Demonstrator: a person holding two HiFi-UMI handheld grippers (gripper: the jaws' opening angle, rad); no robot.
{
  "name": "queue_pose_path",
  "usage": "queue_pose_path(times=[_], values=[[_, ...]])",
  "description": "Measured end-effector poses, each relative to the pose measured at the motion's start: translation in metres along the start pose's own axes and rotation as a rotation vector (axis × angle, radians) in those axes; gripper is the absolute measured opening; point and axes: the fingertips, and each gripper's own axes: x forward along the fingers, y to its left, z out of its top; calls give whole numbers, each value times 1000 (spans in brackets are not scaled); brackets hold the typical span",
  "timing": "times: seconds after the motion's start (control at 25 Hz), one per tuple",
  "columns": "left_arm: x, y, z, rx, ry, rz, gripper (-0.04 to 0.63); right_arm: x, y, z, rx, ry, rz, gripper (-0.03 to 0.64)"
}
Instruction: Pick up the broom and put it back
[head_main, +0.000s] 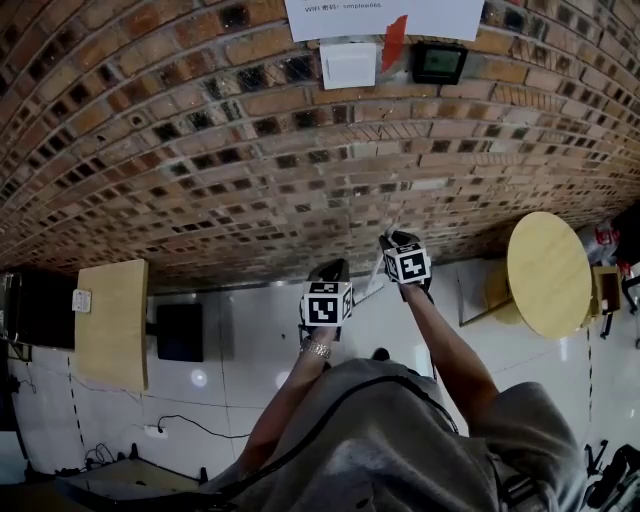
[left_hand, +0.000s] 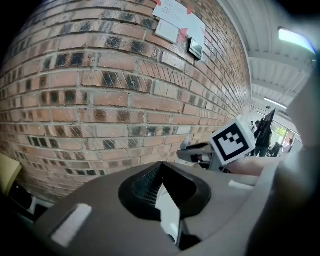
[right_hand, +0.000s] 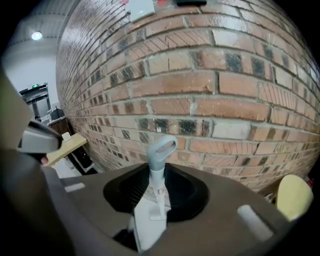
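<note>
I stand facing a brick wall (head_main: 250, 150). My right gripper (head_main: 398, 240) is shut on the pale grey broom handle (right_hand: 159, 170), whose looped end (right_hand: 163, 146) sticks up past the jaws toward the bricks. In the head view the thin broom handle (head_main: 378, 268) slants down and to the left from that gripper, and its lower part is hidden. My left gripper (head_main: 330, 270) hangs just left of the handle, slightly lower. Its jaws (left_hand: 160, 169) look shut with nothing between them. The right gripper (left_hand: 202, 152) and its marker cube (left_hand: 232, 141) show beside it.
A round wooden table (head_main: 548, 275) stands at the right by the wall. A square wooden table (head_main: 112, 325) and a black box (head_main: 180, 330) are at the left. Papers (head_main: 385, 15), a white switch plate (head_main: 348, 65) and a dark panel (head_main: 440, 62) hang on the wall. Cables (head_main: 170, 430) lie on the floor.
</note>
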Motion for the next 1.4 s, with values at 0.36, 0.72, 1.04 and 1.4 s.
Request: queue_pose_path(times=[0.36, 0.72, 1.04, 1.4], values=[[-7, 26, -19, -36, 33, 76, 5, 71, -23, -62, 14, 160, -11, 91], [-11, 47, -44, -88, 87, 137, 5, 121, -42, -47, -23, 92, -19, 89], [-9, 43, -55, -95, 105, 139, 5, 140, -82, -26, 12, 92, -70, 99], [-6, 44, -45, -89, 83, 130, 5, 118, -64, -47, 82, 103, -49, 169]])
